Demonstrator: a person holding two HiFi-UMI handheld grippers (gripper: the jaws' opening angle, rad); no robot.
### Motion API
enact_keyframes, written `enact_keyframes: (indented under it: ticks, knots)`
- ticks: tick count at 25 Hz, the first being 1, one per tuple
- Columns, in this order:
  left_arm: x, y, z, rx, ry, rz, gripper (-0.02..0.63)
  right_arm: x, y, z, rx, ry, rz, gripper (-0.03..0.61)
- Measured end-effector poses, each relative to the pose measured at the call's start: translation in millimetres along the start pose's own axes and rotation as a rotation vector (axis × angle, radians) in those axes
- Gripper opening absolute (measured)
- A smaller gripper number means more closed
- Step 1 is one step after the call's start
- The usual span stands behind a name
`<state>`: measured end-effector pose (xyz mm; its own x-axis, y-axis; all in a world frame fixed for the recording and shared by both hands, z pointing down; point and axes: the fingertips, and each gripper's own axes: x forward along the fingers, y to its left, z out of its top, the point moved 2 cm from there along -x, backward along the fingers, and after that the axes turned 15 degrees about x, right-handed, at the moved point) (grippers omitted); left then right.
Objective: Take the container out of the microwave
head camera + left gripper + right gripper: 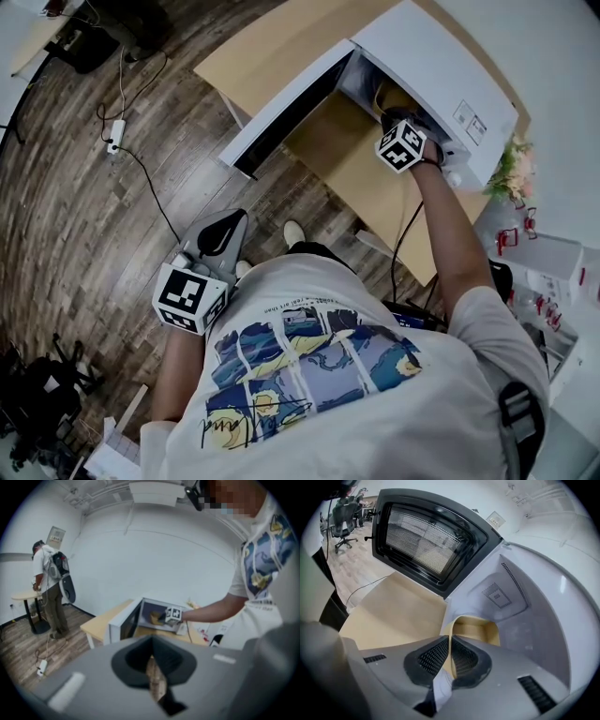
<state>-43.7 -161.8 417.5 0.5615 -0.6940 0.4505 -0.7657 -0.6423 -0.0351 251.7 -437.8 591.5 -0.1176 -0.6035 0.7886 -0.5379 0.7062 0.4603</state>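
Note:
The white microwave point(441, 66) stands on a light wooden table point(272, 47) with its door point(281, 108) swung open to the left. Inside sits a tan container point(476, 630), also visible as a tan shape in the head view point(394, 96). My right gripper point(450, 641) reaches into the cavity, its jaws shut on the container's near rim. From the left gripper view, the right gripper point(164, 617) shows at the oven's mouth. My left gripper point(230, 223) hangs away from the table over the floor, jaws together and empty.
A power strip point(114, 136) with cables lies on the wooden floor left of the table. Flowers point(514, 169) and small items stand right of the microwave. A person with a backpack point(49, 588) stands by a round table point(26, 596) across the room.

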Motion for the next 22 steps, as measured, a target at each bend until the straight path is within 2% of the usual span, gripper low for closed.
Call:
enact_keyframes:
  ticks: [10, 22]
  knots:
    - [-27, -6, -12, 0.018, -0.017, -0.032, 0.009, -35, 38, 10, -0.006, -0.01, 0.022, 0.015]
    - [-76, -18, -38, 0.033, -0.046, -0.081, 0.009, -114, 113, 34, 0.03, -0.044, 0.059, 0.014]
